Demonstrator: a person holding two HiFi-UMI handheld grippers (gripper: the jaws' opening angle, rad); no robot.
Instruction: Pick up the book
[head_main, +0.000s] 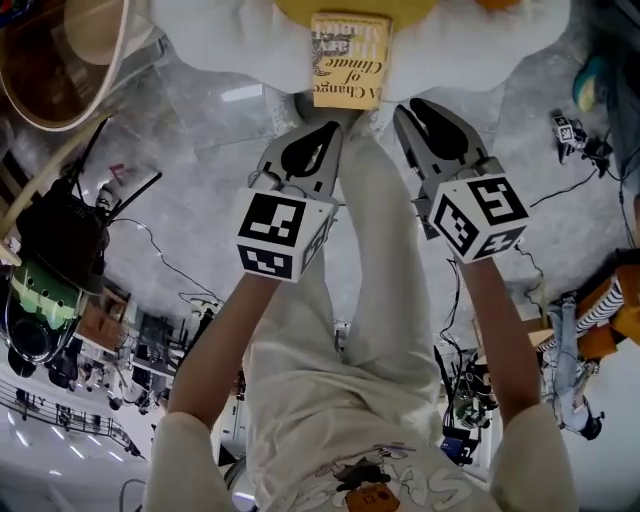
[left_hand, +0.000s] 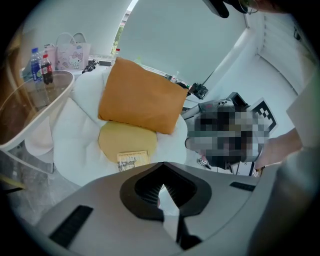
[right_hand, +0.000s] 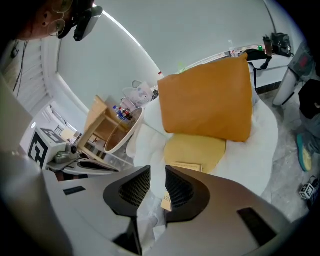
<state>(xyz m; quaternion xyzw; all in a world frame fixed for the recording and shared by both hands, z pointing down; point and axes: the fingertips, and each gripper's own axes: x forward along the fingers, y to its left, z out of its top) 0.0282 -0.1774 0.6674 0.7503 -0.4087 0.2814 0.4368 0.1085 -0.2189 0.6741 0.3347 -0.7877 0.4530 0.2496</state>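
- The book (head_main: 348, 60) lies flat, cover up, at the front edge of a round yellow cushion (left_hand: 125, 140) on a white padded chair (left_hand: 75, 135).
- Its long axis runs straight away from the person. The near short edge faces the two grippers, and the title lines run along its length.
- Behind it, an orange pillow (right_hand: 207, 97) leans against the chair back and closes off the far side.
- In the head view the white seat shows bare to the left and right of the book.
- The chair's front rim lies between the book and both grippers, and the person's legs (head_main: 380, 270) in pale trousers come up under that rim.
- A round glass-topped side table (head_main: 60, 60) stands close on the left of the chair. Grey floor with loose cables lies on both sides.
- The left gripper (head_main: 318, 128) hangs short of the book, its fingertips together with nothing between them.
- The right gripper (right_hand: 157, 169) is level with it, its jaws a narrow gap apart and clamped on nothing.
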